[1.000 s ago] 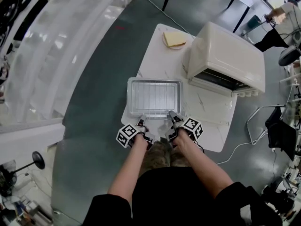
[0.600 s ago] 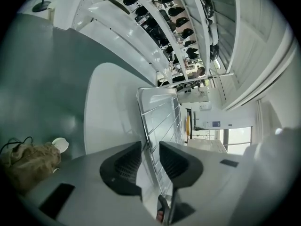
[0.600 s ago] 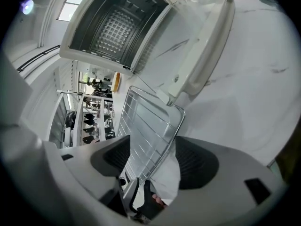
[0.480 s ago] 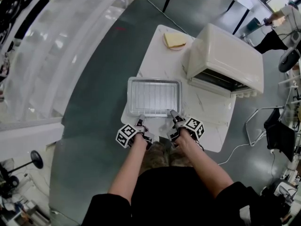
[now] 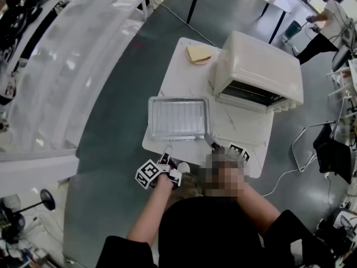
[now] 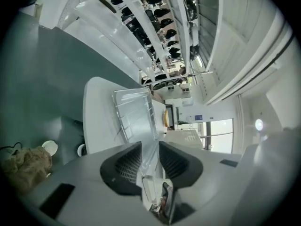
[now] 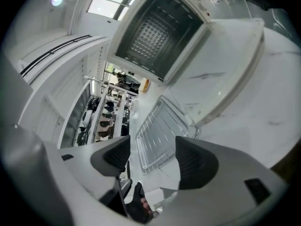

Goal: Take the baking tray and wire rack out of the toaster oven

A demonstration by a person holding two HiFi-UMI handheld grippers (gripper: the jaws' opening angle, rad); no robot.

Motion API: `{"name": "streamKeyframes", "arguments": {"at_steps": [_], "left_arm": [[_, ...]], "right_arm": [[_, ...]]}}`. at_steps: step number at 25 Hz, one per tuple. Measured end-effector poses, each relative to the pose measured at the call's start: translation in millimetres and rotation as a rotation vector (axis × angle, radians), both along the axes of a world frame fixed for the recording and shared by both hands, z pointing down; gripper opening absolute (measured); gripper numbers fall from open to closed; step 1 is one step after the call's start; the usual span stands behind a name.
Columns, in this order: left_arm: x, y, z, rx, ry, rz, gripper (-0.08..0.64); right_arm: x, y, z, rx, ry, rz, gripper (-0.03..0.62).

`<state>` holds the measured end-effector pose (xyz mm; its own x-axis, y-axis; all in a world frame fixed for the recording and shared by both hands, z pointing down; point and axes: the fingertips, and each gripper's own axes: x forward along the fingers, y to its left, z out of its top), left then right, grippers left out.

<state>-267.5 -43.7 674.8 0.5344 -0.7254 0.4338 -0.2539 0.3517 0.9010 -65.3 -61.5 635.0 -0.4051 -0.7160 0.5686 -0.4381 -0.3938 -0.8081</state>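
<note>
My right claw (image 7: pixel 153 159) has just been spreading and now stands wide, with nothing between its jaws. My left claw (image 6: pixel 150 159) is partly spread and also empty. A second ago both tips were at the tray's near rim; they have since lifted back toward me. At twelve o'clock ahead, the baking tray (image 5: pixel 151 119) lies flat on the tabletop (image 5: pixel 245 133) where it was, with the wire rack (image 5: pixel 178 118) resting inside it. The toaster oven (image 5: pixel 259 66) sits at two o'clock from the tray, door down. I judge both pieces to be out and released.
</note>
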Motion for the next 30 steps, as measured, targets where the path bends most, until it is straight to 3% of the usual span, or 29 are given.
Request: {"name": "streamKeyframes", "arguments": {"at_steps": [2, 6, 12, 14, 17, 21, 23, 26, 30], "left_arm": [[8, 7, -25, 0.118, -0.012, 0.043, 0.124], [42, 25, -67, 0.181, -0.077, 0.157, 0.124], [100, 42, -134, 0.453, -0.246, 0.361, 0.059], [111, 42, -159, 0.547, -0.32, 0.41, 0.035], [134, 48, -197, 0.673, -0.442, 0.446, 0.021], [178, 61, -227, 0.712, -0.47, 0.423, 0.018], [197, 66, -239, 0.74, -0.495, 0.42, 0.018], [222, 71, -257, 0.816, -0.602, 0.443, 0.018], [251, 75, -288, 0.932, -0.719, 0.454, 0.018]], "right_arm": [[9, 7, -26, 0.069, 0.057, -0.071, 0.298], [40, 35, -63, 0.141, 0.168, -0.138, 0.298], [108, 90, -126, 0.326, 0.515, -0.295, 0.249], [128, 104, -152, 0.379, 0.592, -0.28, 0.179], [164, 128, -187, 0.436, 0.596, -0.211, 0.114], [226, 157, -236, 0.553, 0.635, -0.116, 0.031], [258, 172, -258, 0.6, 0.715, -0.081, 0.028], [300, 193, -279, 0.638, 0.835, -0.051, 0.028], [347, 221, -290, 0.639, 0.909, -0.009, 0.023]]}}
